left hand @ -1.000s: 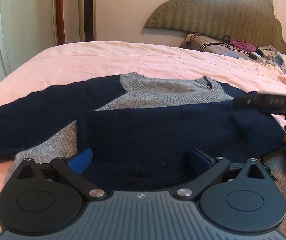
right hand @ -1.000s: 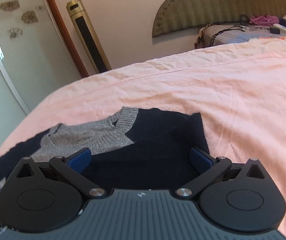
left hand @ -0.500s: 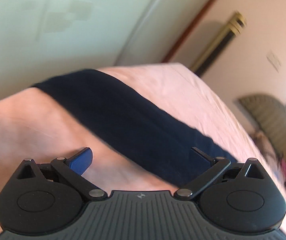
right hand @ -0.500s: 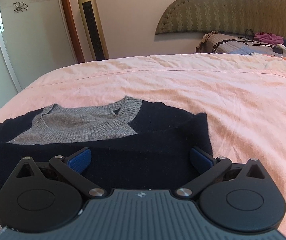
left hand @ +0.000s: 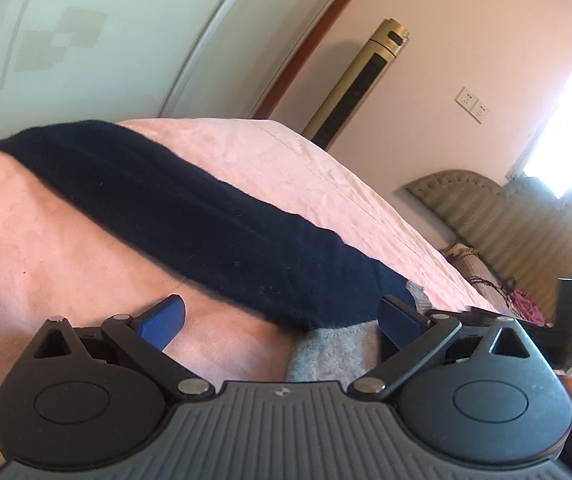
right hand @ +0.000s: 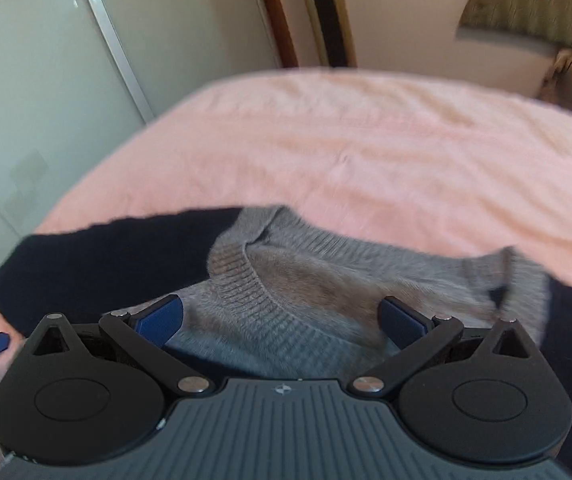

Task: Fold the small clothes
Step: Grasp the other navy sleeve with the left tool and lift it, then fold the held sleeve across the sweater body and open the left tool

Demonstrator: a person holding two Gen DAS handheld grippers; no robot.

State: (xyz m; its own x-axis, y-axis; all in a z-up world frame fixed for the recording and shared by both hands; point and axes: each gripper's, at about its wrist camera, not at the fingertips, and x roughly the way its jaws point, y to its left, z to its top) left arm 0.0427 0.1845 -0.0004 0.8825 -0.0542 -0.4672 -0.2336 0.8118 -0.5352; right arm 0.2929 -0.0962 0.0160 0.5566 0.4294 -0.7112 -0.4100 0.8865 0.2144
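Since a second ago the left tongs point(left hand: 282, 316) have swung away from the sweater's folded body toward its outstretched sleeve, and the right tongs point(right hand: 282, 316) have moved over the collar. The grey-and-navy sweater point(right hand: 305, 280) lies flat on the pink bed point(right hand: 365, 140). Its navy sleeve point(left hand: 190, 216) stretches away ahead and to the left of the left tongs, toward the bed's edge. Both tongs stand spread apart, gripping nothing. The ribbed collar point(right hand: 254, 292) lies between the right tongs' blue pads. Beyond the bed stand a gold tower fan point(left hand: 361, 80), a pale sliding door point(right hand: 38, 80) and a padded headboard point(left hand: 517, 216).
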